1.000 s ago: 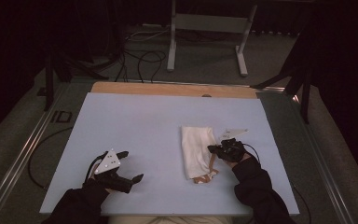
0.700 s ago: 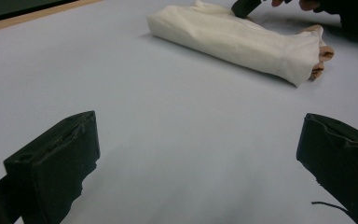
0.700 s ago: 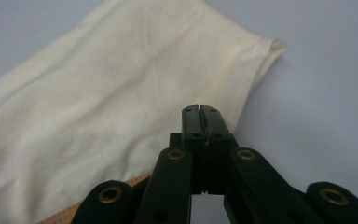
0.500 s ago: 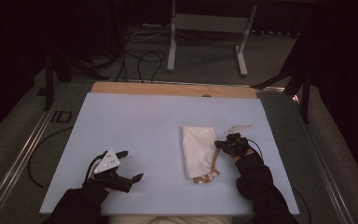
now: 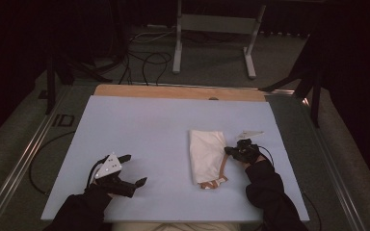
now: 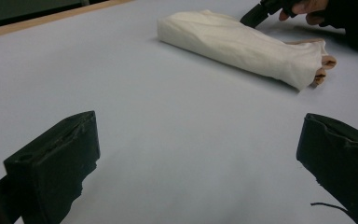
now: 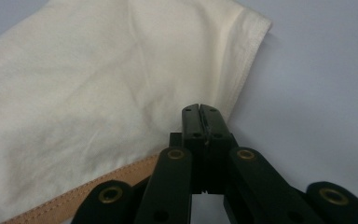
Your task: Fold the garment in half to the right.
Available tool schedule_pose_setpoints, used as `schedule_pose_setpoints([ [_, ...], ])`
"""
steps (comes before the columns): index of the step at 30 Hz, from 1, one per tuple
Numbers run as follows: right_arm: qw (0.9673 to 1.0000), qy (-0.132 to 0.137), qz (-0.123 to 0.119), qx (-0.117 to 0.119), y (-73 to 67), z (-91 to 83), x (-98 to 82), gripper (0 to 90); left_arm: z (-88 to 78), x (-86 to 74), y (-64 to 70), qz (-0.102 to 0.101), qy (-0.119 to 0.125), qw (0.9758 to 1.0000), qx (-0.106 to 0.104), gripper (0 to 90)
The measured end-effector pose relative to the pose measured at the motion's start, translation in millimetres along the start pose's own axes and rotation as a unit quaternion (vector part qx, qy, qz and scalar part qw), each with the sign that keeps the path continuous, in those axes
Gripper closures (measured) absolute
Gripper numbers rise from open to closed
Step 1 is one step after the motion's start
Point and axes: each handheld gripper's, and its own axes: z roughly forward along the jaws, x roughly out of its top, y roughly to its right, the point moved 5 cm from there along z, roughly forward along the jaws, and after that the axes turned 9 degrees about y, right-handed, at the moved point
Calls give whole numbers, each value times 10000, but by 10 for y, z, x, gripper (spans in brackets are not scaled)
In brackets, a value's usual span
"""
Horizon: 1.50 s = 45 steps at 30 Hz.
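A: Checking grip state first. Right gripper (image 5: 229, 151) is seen at the right-hand side of the folded cream cloth (image 5: 206, 155); in the right gripper view the jaws are pressed together at the cloth's edge (image 7: 235, 100). Whether any fabric is pinched between them cannot be told.

B: Left gripper (image 5: 134, 169)?

A: Jaws are spread wide, nothing between them, parked near the table's (image 5: 139, 120) front-left corner, well apart from the cloth.

B: Cloth position?

A: Right half of the table, nearer the front edge than the back, folded into a narrow stack with a tan trim band (image 5: 212, 183) poking out at the front end.

B: Risks?

A: Likely slip: if only the hem is nipped, or nothing at all, a pull would come away empty. If one layer is caught, the fold could be dragged open. No counter-hold is given by the left gripper, so the whole stack could slide across the smooth surface.
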Motion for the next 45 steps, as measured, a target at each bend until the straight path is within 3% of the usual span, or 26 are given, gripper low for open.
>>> schedule_pose_setpoints([
  [4,9999,80,99,103,6,-13,11,884,-1,4,-1,-5,15,10000,-1,2],
  [9,9985,475,150,214,1,-111,190,685,5,1,1,13,-7,10000,9,2],
  [10,9985,475,150,214,1,-111,190,685,5,1,1,13,-7,10000,9,2],
  [11,9980,578,166,192,17,-135,266,599,4,1,2,9,-2,10000,5,2],
  [13,9977,624,224,160,57,-124,320,517,3,1,2,13,-4,10000,10,2],
  [17,9969,628,433,195,183,-41,402,491,7,-4,5,14,4,10000,6,2],
  [27,9950,562,810,168,423,269,566,590,-19,17,-19,38,115,9999,20,2],
  [30,9944,458,938,140,473,373,554,620,-27,17,-24,25,134,9999,18,2],
  [35,9953,261,927,83,486,483,486,616,-31,19,-29,13,144,9999,7,2],
  [36,9947,259,987,103,491,497,464,712,-26,13,-26,13,128,9999,-4,2],
  [37,9946,261,994,116,491,498,462,753,-22,7,-24,-4,120,9999,-11,2],
  [38,9952,248,945,107,482,494,463,865,-20,4,-24,-12,123,9999,-13,2],
  [45,9974,284,653,-75,478,447,535,899,-18,2,-18,-11,121,9999,-28,2],
])
